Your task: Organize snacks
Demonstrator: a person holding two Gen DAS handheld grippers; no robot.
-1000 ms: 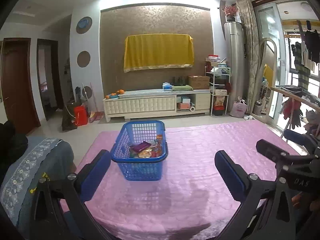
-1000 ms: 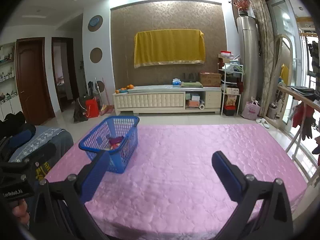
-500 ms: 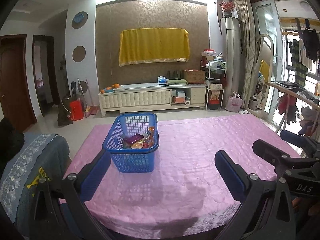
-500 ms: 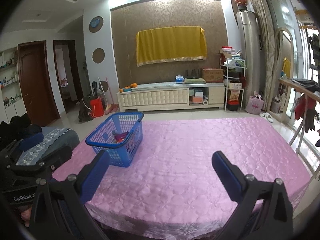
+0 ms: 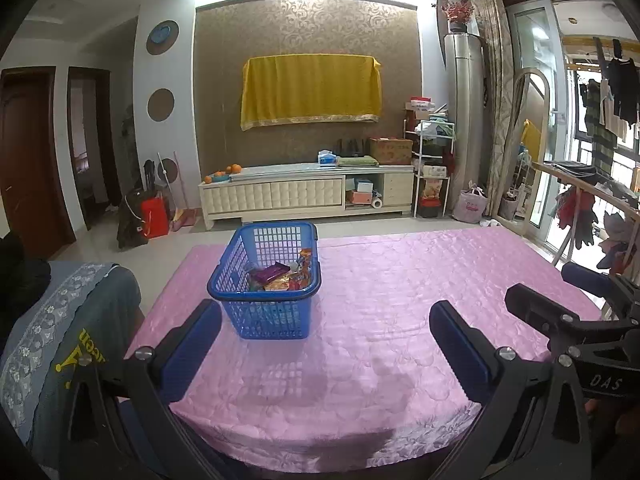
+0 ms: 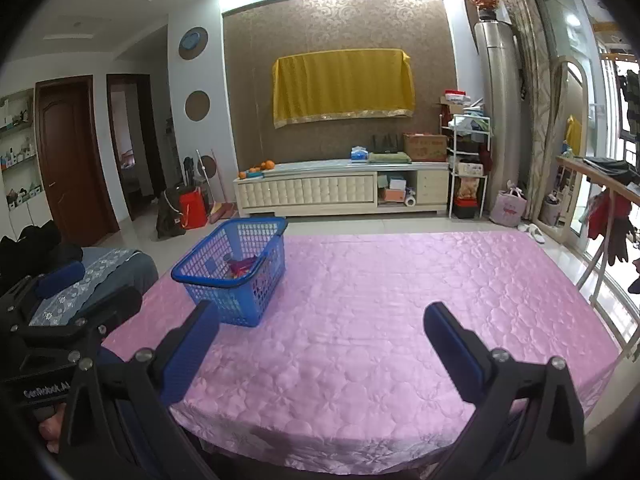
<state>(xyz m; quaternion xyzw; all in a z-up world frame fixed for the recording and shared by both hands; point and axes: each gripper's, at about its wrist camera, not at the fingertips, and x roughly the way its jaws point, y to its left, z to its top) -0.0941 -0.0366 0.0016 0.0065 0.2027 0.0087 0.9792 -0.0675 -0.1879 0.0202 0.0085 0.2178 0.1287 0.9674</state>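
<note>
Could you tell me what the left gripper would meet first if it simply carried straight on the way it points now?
Probably the blue basket: it sits ahead of the open left gripper, slightly toward its left finger. Depth is unclear, so it might clip only the near wall.

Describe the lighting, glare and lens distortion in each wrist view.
Left wrist view: ceiling spotlights blow out white, window overexposed, fisheye bends the walls, soft shadow falls before the blue basket. Right wrist view: same glare overhead, dark vignette at the corners, sheen on the pink cover, basket sharp.
</note>
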